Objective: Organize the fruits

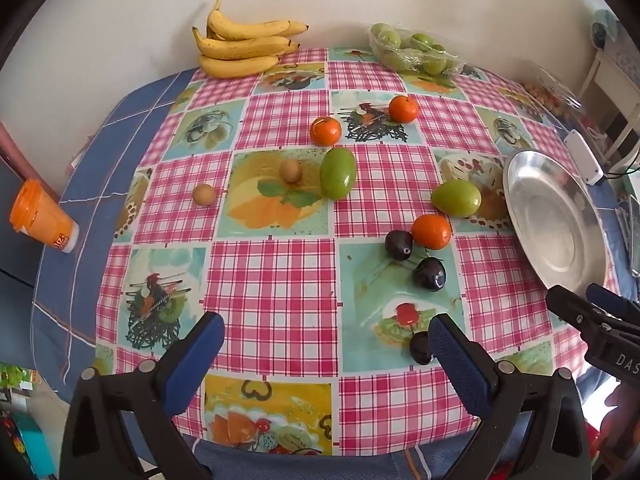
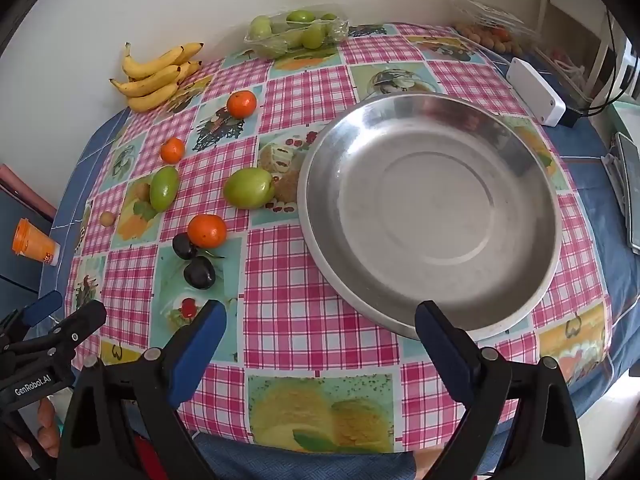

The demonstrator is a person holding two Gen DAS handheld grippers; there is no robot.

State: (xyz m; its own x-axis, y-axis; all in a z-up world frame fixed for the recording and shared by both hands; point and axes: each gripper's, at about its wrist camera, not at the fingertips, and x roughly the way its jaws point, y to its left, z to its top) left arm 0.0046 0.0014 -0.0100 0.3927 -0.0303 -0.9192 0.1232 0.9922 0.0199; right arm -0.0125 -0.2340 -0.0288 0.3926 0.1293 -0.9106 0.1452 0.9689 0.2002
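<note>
An empty steel bowl (image 2: pixel 432 208) sits at the right of the checked tablecloth. Left of it lie loose fruits: three oranges (image 1: pixel 431 232), two green mangoes (image 1: pixel 338 173), three dark plums (image 1: pixel 430 274) and two small brown fruits (image 1: pixel 290 171). My left gripper (image 1: pixel 326 336) hovers open over the near edge, and one plum (image 1: pixel 420 348) lies just beyond its right finger. Open and holding nothing, my right gripper (image 2: pixel 320 318) hangs above the bowl's near rim. Bananas (image 1: pixel 244 44) and a pack of green fruits (image 1: pixel 412 50) rest by the far wall.
An orange cup (image 1: pixel 40 218) lies on its side at the table's left edge. A white box (image 2: pixel 536 92) with a cable and a bag of small brown fruits (image 2: pixel 488 32) sit at the back right. A flat dark device (image 2: pixel 630 196) lies at the right edge.
</note>
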